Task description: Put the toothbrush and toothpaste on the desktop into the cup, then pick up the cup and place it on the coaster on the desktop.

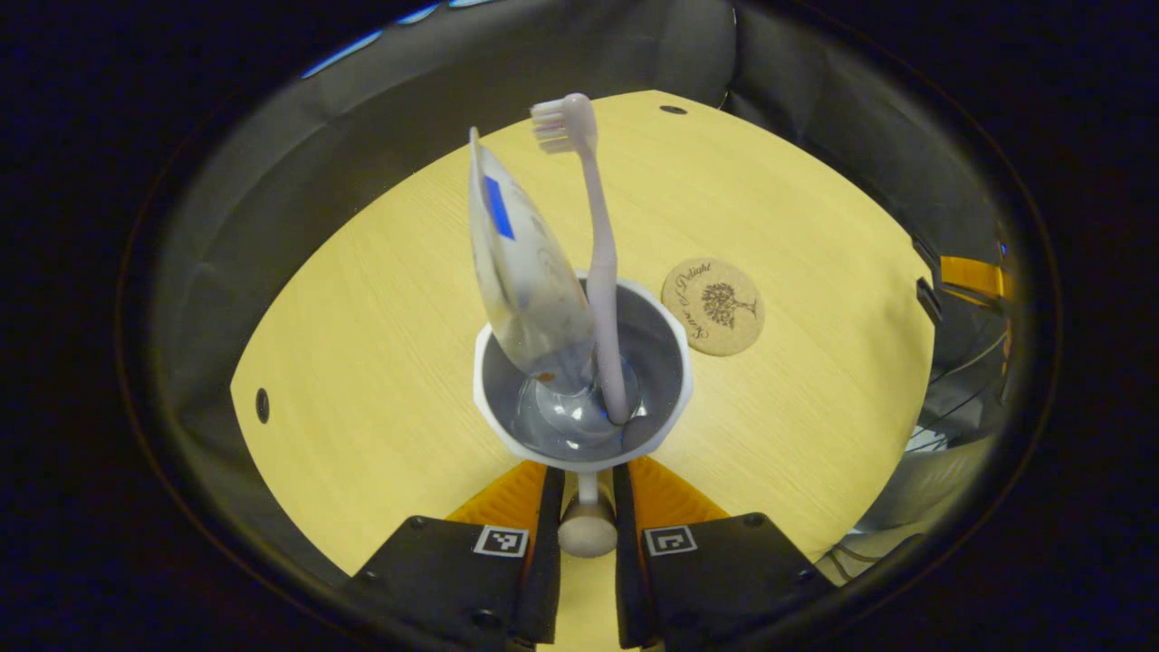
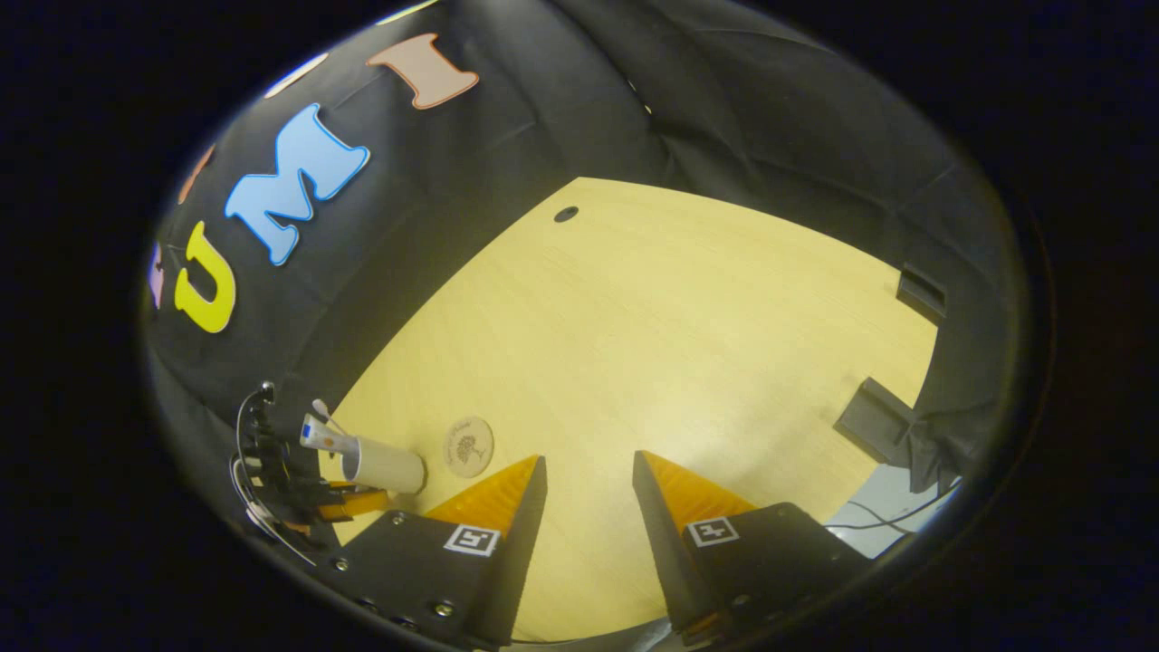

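Note:
A white cup with a grey inside stands on the wooden table, just ahead of my left gripper. That gripper is shut on the cup's handle. A pale toothbrush stands in the cup, bristles up. Beside it leans a toothpaste tube. The round cork coaster lies just to the right of the cup and apart from it. In the right gripper view, the cup and coaster sit low on the left. My right gripper hangs open over bare table, holding nothing.
The table has small dark holes near its edges. Black brackets are clamped on the right edge, with cables below. Black cloth walls close in the far sides.

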Tool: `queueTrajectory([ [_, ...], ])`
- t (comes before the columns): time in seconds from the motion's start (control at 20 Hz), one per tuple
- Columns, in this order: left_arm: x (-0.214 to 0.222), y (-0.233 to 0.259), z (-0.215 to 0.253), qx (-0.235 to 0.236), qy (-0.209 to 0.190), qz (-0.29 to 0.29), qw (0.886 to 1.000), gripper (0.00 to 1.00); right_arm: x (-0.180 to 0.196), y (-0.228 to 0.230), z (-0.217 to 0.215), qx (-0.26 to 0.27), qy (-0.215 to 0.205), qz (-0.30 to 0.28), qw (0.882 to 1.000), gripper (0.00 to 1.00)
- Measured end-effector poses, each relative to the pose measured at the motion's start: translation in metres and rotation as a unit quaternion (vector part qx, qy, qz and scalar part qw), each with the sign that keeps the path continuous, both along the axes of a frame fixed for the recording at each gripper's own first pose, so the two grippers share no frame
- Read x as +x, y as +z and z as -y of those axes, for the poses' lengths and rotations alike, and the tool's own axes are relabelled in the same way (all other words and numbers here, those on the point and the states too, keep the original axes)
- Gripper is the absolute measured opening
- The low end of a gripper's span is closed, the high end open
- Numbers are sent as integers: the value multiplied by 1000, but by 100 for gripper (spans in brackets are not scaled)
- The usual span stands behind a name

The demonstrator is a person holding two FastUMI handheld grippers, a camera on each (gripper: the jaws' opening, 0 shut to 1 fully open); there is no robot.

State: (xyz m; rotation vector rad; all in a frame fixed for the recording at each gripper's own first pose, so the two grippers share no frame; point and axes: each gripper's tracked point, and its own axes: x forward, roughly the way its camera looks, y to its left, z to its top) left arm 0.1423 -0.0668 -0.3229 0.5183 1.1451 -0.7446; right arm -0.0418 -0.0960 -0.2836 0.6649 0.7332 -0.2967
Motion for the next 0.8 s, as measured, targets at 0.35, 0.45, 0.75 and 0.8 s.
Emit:
queueTrajectory([
  [0.35, -6, 9, 53, -11, -41, 10, 999, 38, -9, 1, 13, 5, -18, 4, 1000, 60],
  [0.45, -11, 9, 70, -14, -54, 8, 998, 38, -12, 3, 17, 8, -26, 5, 1000, 60],
  [0.75, -18, 5, 106, -12, -83, 6, 996, 38, -21, 1, 27, 15, -47, 3, 999, 60],
  [0.8, -18, 4, 108, -11, -87, 4, 996, 38, -23, 2, 29, 16, -52, 3, 999, 60],
])
